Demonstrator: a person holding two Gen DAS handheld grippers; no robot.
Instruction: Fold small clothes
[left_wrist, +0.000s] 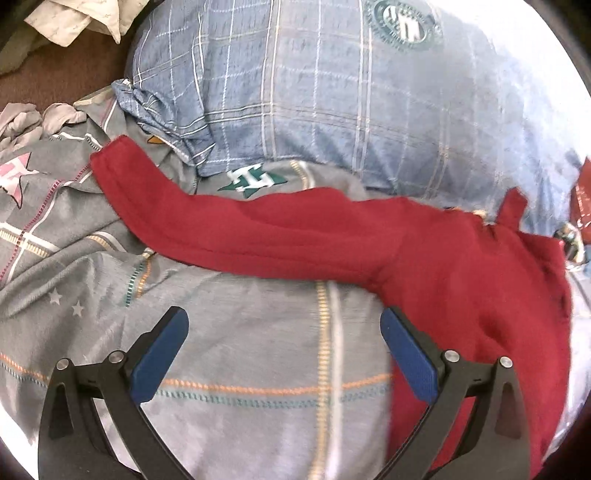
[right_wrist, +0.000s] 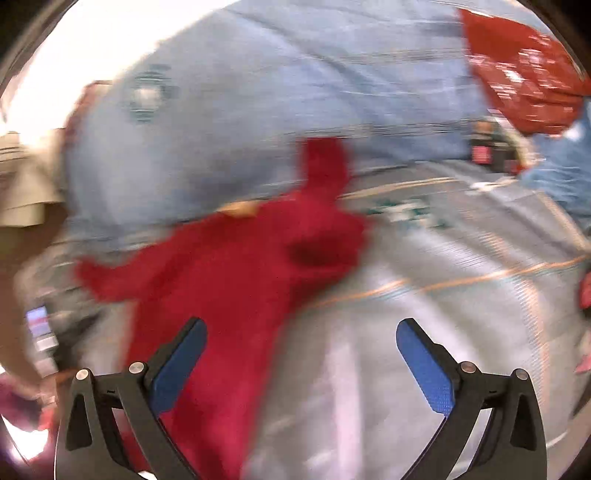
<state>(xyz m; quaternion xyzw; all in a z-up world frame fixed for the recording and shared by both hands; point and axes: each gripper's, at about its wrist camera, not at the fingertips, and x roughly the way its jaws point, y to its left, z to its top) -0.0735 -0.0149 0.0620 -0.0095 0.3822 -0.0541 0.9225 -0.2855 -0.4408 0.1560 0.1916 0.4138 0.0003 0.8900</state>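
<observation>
Red garment (left_wrist: 369, 236): small, knit-looking, lay spread on the grey bedcover (left_wrist: 236, 354). In my left view one long sleeve ran out to the left, its cuff end resting on the cover near a green emblem (left_wrist: 253, 181); the body bunched to the right, passing just behind my right-hand blue pad. In my right view the same garment (right_wrist: 229, 266) showed heavily blurred, a sleeve pointing upward and another to the left; fabric detail could not be told there.

My left fingers (left_wrist: 284, 350): spread wide, released, holding nothing, hovering over the bare grey cover beside the garment.

My right fingers (right_wrist: 301, 360): also spread wide and empty; the left pad (right_wrist: 177, 369) overlapped the red cloth in view, though contact could not be told.

Blue checked pillow (left_wrist: 332, 99): behind the garment, bearing a round green badge, sharp in the left view, smeared in the right.

Left view only: cream cloth (left_wrist: 74, 22) at upper left, crumpled grey cloth (left_wrist: 22, 118) at the left edge.

Right view only: shiny red bag (right_wrist: 524, 81) at upper right.
</observation>
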